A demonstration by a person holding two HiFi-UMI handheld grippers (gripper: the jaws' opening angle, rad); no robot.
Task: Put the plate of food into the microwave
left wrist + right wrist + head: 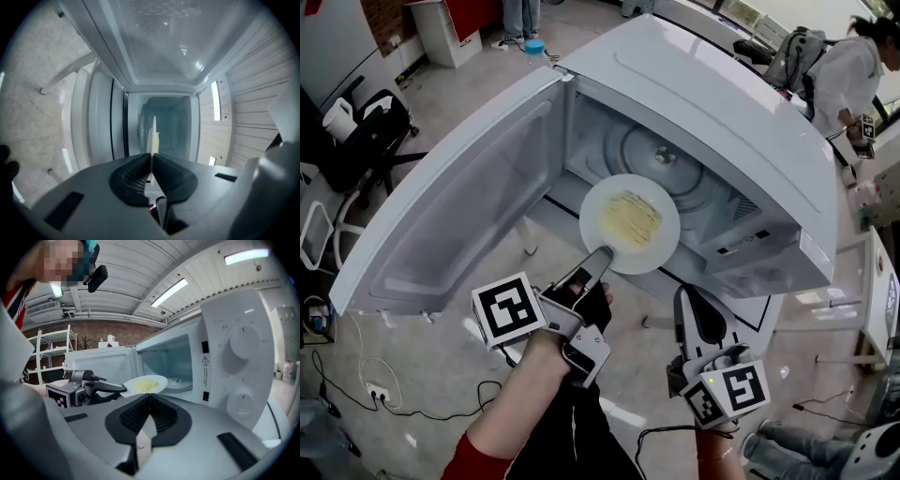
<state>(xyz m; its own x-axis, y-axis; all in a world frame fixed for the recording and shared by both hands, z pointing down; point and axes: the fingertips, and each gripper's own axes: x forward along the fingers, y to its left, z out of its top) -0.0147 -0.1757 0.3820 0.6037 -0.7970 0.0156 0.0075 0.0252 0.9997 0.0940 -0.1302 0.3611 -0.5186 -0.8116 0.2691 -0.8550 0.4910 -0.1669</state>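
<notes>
White microwave [712, 112] stands raised above a pale stone floor [422, 375], cavity facing the person. Its door [455, 202] is swung fully open to the left, inner face showing. Inside the cavity the round glass turntable [661, 155] lies bare, hub visible at centre. Control panel is on the right of the cavity; the right gripper view shows two round dials [241, 341], one above the other. The white plate [630, 225] is at the mouth of the cavity, level and face up, its far edge over the front sill and its near edge outside the opening. It sits in front of the turntable, not on it. Whether its underside touches the sill cannot be told. The left gripper [600, 255] reaches in from lower left, and its jaws are clenched on the plate's near rim. In the left gripper view the rim runs edge-on between the two dark pads, pinched tight. The right gripper [691, 298] hangs below and right of the plate, apart from it and from the microwave. Its jaws are closed against each other with nothing between them. Each gripper carries a marker cube [508, 309] at its rear. The food [630, 217], a flat pale yellow patch, covers the centre of the plate.
</notes>
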